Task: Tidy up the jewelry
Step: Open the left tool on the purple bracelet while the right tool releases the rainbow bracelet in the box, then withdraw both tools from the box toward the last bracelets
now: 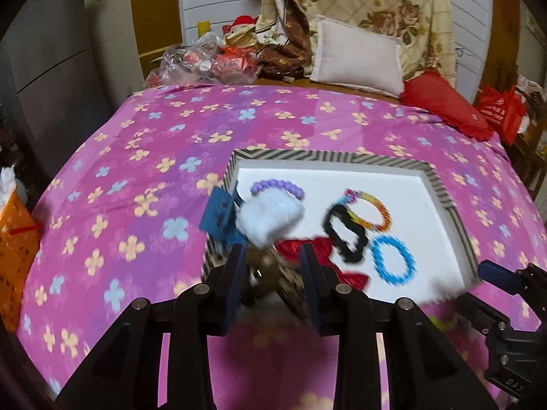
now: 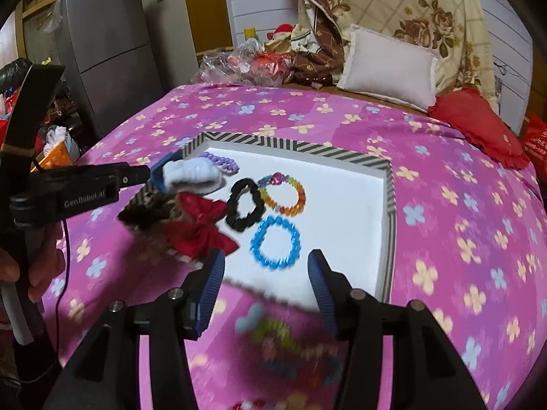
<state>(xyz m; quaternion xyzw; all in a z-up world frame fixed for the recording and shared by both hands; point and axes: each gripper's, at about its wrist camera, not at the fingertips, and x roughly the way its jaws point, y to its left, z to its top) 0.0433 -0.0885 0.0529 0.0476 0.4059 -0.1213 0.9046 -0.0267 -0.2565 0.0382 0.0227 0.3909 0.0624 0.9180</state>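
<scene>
A white tray with a striped rim [image 1: 307,155] [image 2: 290,145] lies on the pink flowered bedspread. In it are a purple bead bracelet [image 1: 277,186], a white fluffy scrunchie [image 1: 270,218], a black scrunchie [image 2: 244,205], a multicoloured bracelet [image 2: 283,193], a blue bracelet [image 2: 275,241] and a red bow [image 2: 201,225]. My left gripper [image 1: 273,253] is open over the tray's near left corner. A blurred leopard-print piece [image 1: 273,273] lies just past its fingertips. My right gripper [image 2: 266,259] stands open and empty before the tray's near rim. Blurred loose beads [image 2: 273,341] lie on the bedspread under it.
A blue clip-like piece [image 1: 218,212] sits at the tray's left rim. A pale pillow [image 1: 359,58], a red cushion [image 1: 444,102] and plastic bags [image 1: 205,61] line the far end of the bed. An orange basket [image 1: 17,232] and a grey fridge [image 2: 109,34] stand to the left.
</scene>
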